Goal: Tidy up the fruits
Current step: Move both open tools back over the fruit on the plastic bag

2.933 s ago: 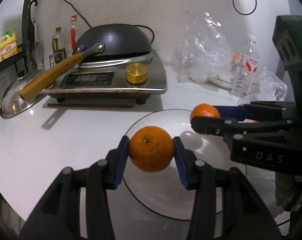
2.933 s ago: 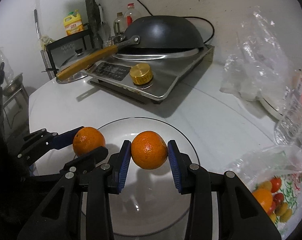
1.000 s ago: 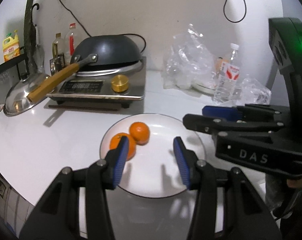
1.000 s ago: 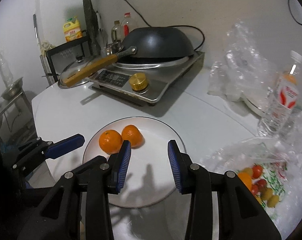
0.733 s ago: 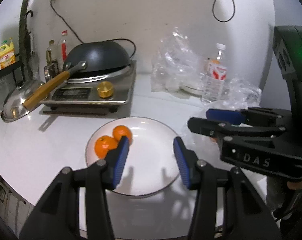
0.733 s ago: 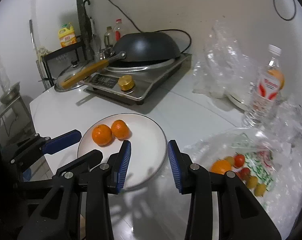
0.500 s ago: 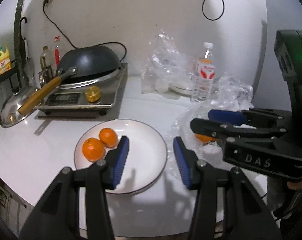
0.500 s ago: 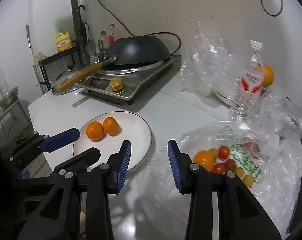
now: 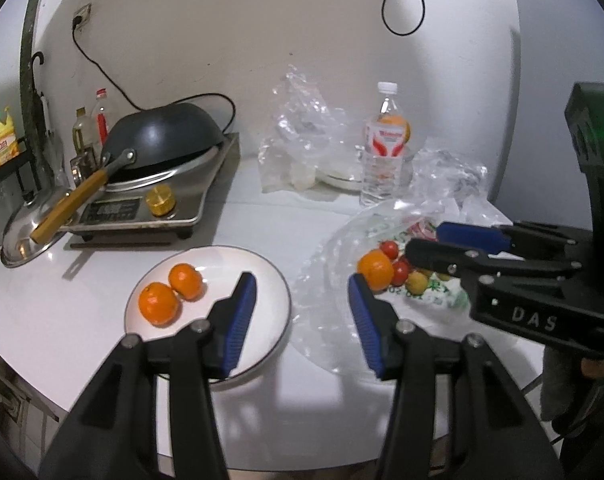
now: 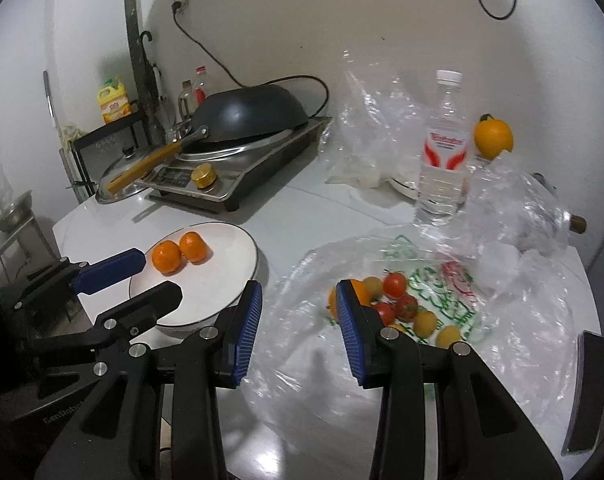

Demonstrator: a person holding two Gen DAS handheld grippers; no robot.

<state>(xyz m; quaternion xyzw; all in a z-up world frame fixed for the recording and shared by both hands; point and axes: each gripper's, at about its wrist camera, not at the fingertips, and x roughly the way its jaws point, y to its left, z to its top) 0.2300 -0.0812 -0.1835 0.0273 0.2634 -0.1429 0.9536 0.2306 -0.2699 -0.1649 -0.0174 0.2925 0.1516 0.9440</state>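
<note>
Two oranges lie side by side, touching, on the left of a white plate; they also show in the right wrist view. My left gripper hovers over the plate's right rim, its jaws opening with nothing between them. My right gripper is open and empty above the near edge of a clear plastic bag. Inside the bag are another orange, partly hidden by my finger, and several small tomatoes.
A cooker with a black wok stands at the back left, a pot lid beside it. A water bottle, crumpled plastic and a yellow-orange fruit are at the back right. The table edge curves close on the left.
Both oranges, earlier held in the jaws, now rest on the plate. Both grippers have pulled back and shifted right toward the bag. The left jaws have widened.
</note>
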